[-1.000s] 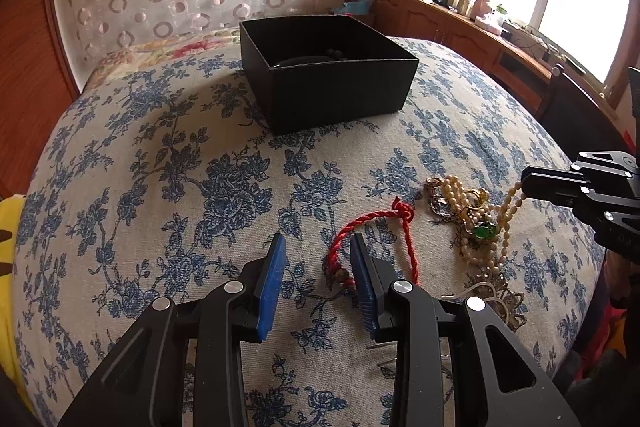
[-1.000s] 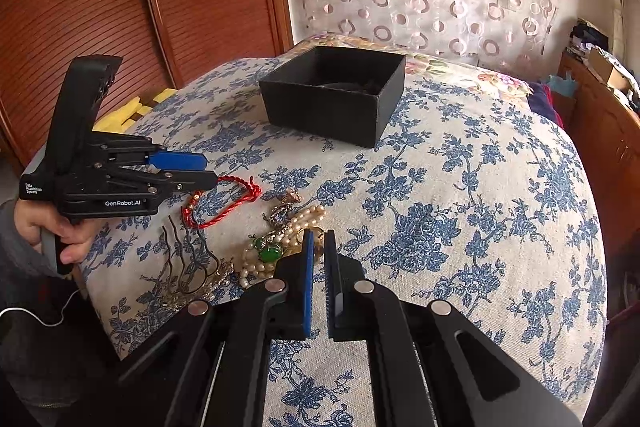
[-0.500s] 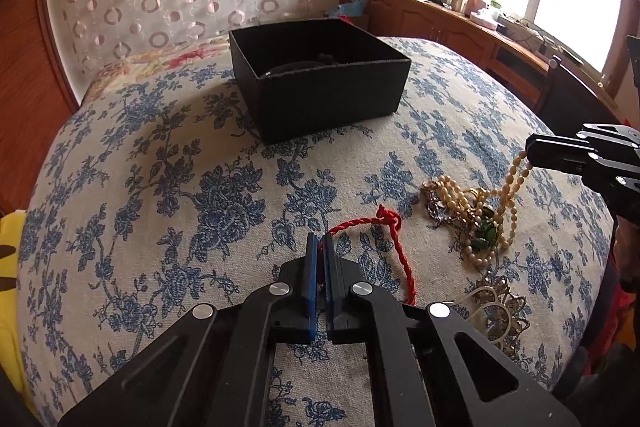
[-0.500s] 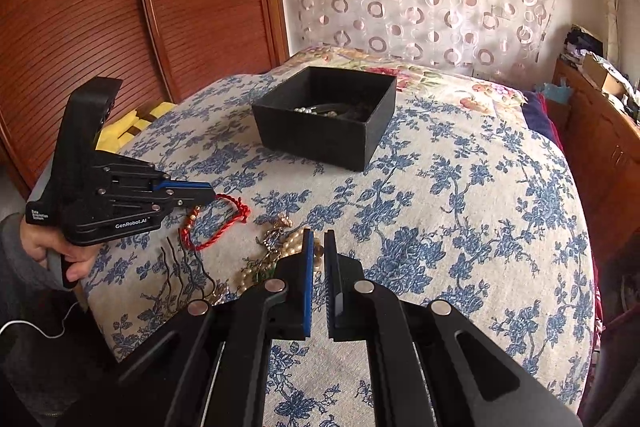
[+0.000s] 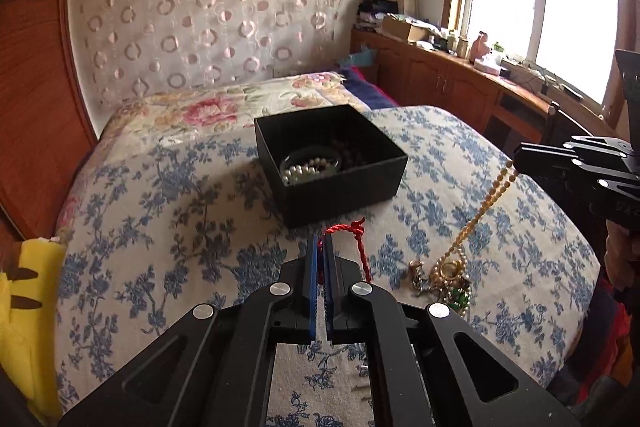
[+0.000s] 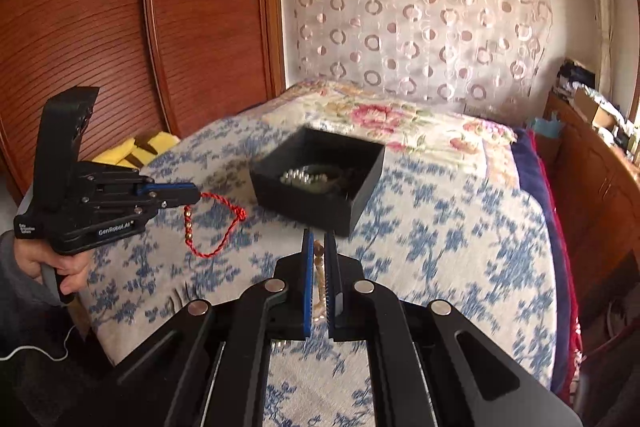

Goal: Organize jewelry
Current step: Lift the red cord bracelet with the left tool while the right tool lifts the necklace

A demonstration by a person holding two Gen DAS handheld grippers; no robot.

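Note:
My left gripper (image 5: 320, 241) is shut on a red cord bracelet (image 5: 359, 235) and holds it in the air; it hangs from the tips in the right wrist view (image 6: 216, 223). My right gripper (image 6: 319, 241) is shut on a cream bead necklace (image 5: 478, 217), whose strand runs down to a tangled jewelry pile (image 5: 448, 277) on the bed. A black open box (image 5: 332, 163) sits on the bed ahead of both grippers, with pearls (image 5: 306, 169) inside; it also shows in the right wrist view (image 6: 320, 183).
The bed has a blue floral cover (image 5: 180, 227). A yellow cushion (image 5: 24, 311) lies at its left edge. A wooden wardrobe (image 6: 120, 27) stands on the left, and a wooden counter (image 5: 460, 87) runs under the window.
My left gripper shut on the red bracelet and lifted it off the bed. My right gripper rose with the bead necklace, drawing its strand up. Both moved toward the box.

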